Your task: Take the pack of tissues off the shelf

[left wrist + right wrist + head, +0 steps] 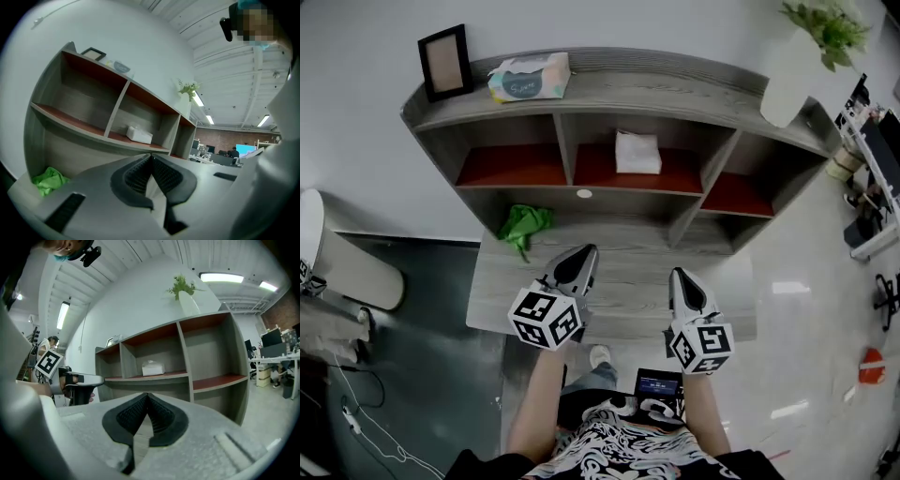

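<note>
Both jaws shut, empty. White tissue pack (637, 152) sits in shelf (675, 92) middle cubby: 1 o'clock from my left gripper (587, 253), 11 o'clock from right gripper (678, 277) (about equally near), long axis crosswise.

No legible text, label on soft pack (530, 77) atop shelf (675, 89), far beyond the jaws, too small to read, square coded markers on left gripper's cube (546, 317) and right gripper's cube (703, 347), behind the jaws.

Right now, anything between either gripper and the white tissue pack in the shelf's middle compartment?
Nothing visible. The white tissue pack sits alone in the open-fronted middle compartment; left gripper and right gripper are over the grey wooden desk. The crumpled green cloth lies off left.
</note>
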A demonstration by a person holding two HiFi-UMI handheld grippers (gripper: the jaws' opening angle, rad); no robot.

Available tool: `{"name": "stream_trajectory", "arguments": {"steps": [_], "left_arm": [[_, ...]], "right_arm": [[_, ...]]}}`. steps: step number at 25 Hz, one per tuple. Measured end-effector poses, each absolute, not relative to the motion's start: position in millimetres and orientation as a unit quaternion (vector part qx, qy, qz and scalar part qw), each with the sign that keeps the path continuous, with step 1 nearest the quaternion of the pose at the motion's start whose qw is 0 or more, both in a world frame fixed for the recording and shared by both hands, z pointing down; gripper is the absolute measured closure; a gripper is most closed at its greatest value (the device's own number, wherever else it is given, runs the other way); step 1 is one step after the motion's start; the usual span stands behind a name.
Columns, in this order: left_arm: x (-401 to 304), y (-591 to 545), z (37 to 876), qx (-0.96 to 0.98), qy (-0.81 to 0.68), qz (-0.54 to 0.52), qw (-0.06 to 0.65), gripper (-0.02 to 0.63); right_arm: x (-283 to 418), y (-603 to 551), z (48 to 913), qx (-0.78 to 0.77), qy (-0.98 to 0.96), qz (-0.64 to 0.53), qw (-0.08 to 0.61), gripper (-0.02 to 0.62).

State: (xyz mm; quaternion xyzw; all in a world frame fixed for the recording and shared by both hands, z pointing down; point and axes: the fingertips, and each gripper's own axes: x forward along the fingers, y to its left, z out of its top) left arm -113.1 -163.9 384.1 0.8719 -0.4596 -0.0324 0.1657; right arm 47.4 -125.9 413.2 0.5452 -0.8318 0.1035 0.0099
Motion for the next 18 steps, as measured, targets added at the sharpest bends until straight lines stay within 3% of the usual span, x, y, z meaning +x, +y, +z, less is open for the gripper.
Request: {"name": "stream_trajectory", "arguments": {"steps": [18], "left_arm": [[-96,-280,369,0.894,-0.423,-0.016,0.145,0.598]], "right_arm": [[46,-226,400,0.576,-0.811,0.104,0.009,0.591]]}}
